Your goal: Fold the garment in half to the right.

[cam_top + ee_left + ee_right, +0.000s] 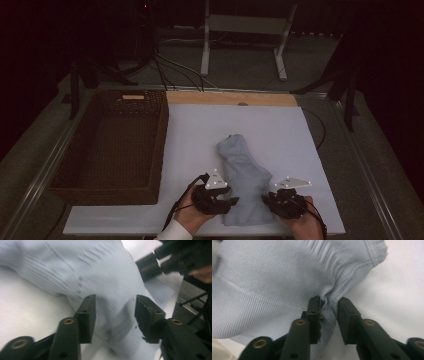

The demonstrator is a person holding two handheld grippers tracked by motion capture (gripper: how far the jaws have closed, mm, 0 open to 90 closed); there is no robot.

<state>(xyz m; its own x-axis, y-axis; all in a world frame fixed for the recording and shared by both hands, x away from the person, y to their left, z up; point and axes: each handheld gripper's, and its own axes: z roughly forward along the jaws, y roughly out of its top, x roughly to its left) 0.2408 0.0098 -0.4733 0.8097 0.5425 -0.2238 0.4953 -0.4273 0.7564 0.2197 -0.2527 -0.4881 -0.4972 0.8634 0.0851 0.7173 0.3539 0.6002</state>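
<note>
A pale blue ribbed cloth garment [243, 176], crumpled and bunched, lies on the white table cover, its hemmed edge gathered into a fold between the right gripper's [329, 315] jaws, its body spread slack beneath and between the left gripper's [115, 315] parted jaws.

We hold both tongs low before us: the left tongs [231, 201] gape apart, pressing on nothing, while the right tongs [266, 199] pinch a fold of cloth [243, 172].
</note>
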